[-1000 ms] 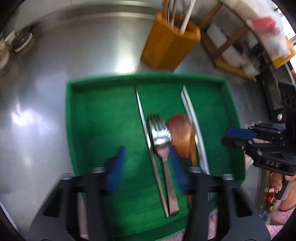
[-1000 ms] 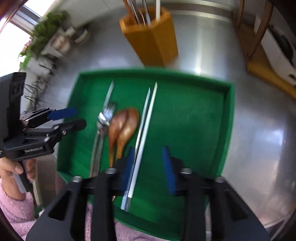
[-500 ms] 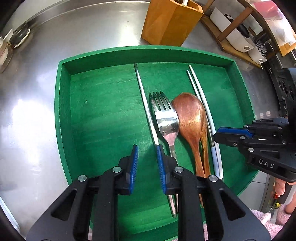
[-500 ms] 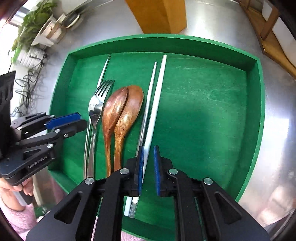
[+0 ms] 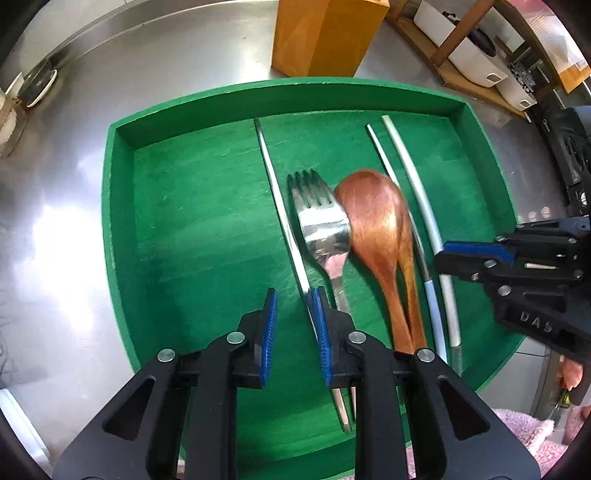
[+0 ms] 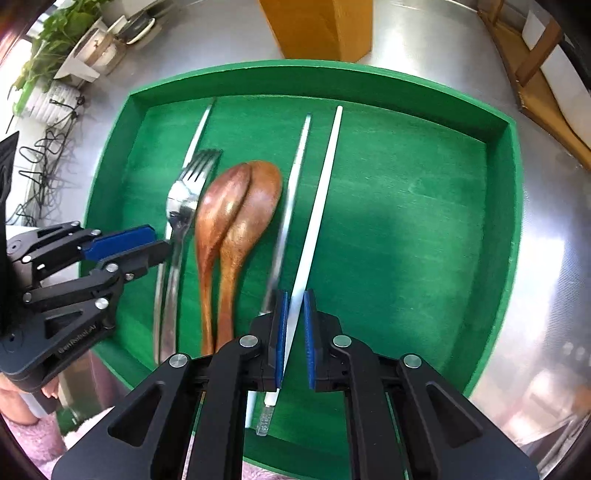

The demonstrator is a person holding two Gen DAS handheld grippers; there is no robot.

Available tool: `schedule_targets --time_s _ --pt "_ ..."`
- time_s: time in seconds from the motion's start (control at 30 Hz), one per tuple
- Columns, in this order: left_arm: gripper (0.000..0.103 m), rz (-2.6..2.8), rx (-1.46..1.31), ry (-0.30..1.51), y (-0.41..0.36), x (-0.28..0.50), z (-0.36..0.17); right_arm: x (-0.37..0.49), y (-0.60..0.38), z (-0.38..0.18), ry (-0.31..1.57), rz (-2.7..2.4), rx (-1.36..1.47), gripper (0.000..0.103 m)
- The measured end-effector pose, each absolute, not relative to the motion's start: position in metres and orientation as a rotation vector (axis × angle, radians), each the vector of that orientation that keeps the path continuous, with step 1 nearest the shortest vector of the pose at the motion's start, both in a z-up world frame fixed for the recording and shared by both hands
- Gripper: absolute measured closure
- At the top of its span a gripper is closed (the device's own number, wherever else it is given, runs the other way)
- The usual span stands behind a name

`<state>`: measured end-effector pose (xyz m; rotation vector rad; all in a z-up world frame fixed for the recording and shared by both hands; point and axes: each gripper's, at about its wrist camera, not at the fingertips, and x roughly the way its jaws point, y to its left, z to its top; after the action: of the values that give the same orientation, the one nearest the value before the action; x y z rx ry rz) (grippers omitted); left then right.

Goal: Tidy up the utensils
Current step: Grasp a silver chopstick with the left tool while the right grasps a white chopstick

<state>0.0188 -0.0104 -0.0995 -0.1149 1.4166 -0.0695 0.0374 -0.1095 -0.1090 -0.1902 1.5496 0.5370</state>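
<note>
Your left claw (image 5: pixel 293 334) is released, parted over the green tray (image 5: pixel 118 192) beside the fork (image 5: pixel 321 229). Your right claw (image 6: pixel 293 339) is narrowly parted around the white chopstick (image 6: pixel 317 206), whose grip I cannot confirm.

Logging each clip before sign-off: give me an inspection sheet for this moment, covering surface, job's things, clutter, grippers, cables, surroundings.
Surface: steel counter, shiny, carrying a green tray.
Job's things: in the tray lie a fork, two wooden spoons, a metal chopstick left of the fork, and a chopstick pair on the spoons' other side; orange utensil holder behind the tray.
Clutter: nothing seen in the tray's bare half.
Grippers: left gripper open beside the metal chopstick; right gripper narrowly open around the white chopstick of the pair.
Cables: dark wires off the counter's edge.
Surroundings: potted plant, wooden rack.
</note>
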Motion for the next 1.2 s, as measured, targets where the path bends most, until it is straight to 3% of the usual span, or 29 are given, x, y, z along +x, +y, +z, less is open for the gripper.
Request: schedule_targets --time_s 0.43,0.77,0.97,1.2 --pt "0.084 0.014 -0.173 1.573 0.010 0.024 -0.103 0.057 -0.117 -0.116 1.716 0.395 -0.160 0.092" --pt "0.083 0.072 -0.173 1.602 0.005 0.036 -0.106 0.067 -0.093 -0.118 1.730 0.340 -0.222 0.095" --pt "0.098 0.099 -0.107 1.582 -0.006 0.034 -0.105 0.049 -0.081 -0.113 1.673 0.354 -0.303 0.095" --pt "0.099 0.072 -0.164 1.607 0.006 0.038 -0.106 0.053 -0.088 -0.115 1.722 0.353 -0.303 0.096"
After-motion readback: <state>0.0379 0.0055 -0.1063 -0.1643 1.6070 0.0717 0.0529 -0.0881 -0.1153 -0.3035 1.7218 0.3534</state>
